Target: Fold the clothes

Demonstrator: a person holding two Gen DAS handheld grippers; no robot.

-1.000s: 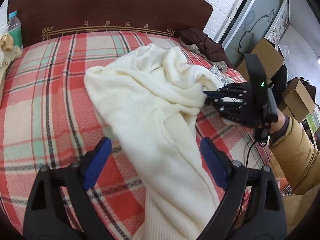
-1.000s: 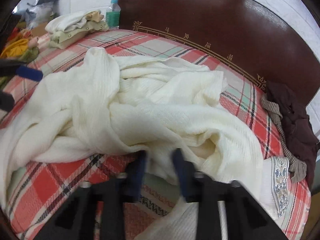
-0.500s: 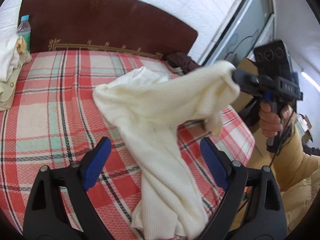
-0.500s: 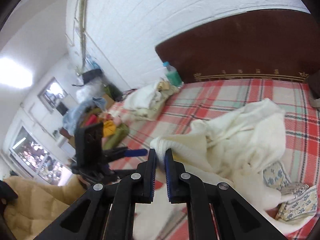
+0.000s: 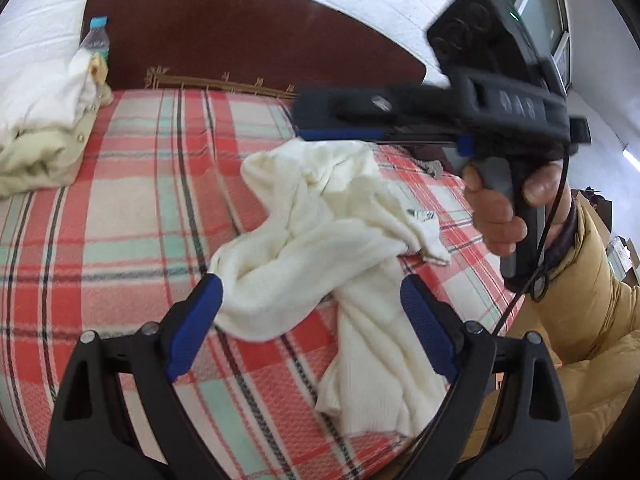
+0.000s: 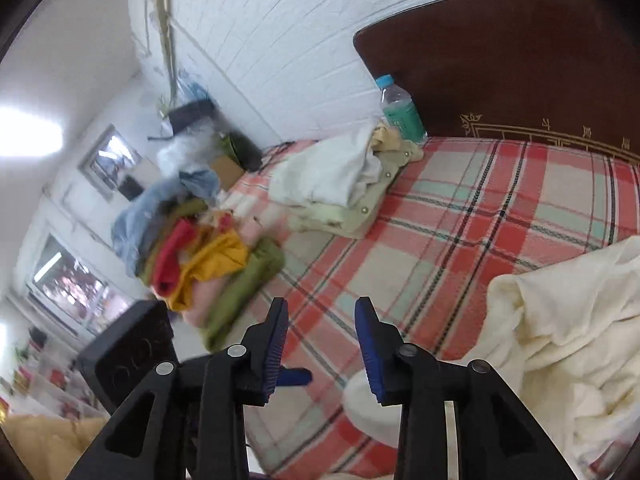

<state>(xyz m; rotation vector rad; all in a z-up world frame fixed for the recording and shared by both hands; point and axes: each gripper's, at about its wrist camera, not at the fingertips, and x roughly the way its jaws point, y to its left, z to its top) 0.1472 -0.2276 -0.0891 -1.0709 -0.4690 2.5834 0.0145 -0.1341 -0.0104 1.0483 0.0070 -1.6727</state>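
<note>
Dropped since 0.5 s ago: cream sweater [image 5: 332, 240] now crumpled on plaid bed [image 5: 120, 208], free of right gripper [image 6: 320, 340], jaws spread. Left gripper [image 5: 312, 312] low over sweater, jaws wide, empty.

A cream ribbed knit sweater [image 5: 320, 240] lies on a bed blanket [image 5: 120, 220] checked in red, mint green and cream with thin dark lines. The carved wooden headboard [image 5: 240, 40] is dark brown with gold ornament. Both black hand-held grippers, left [image 5: 310, 320] and right [image 6: 321, 344], have blue finger pads.
</note>
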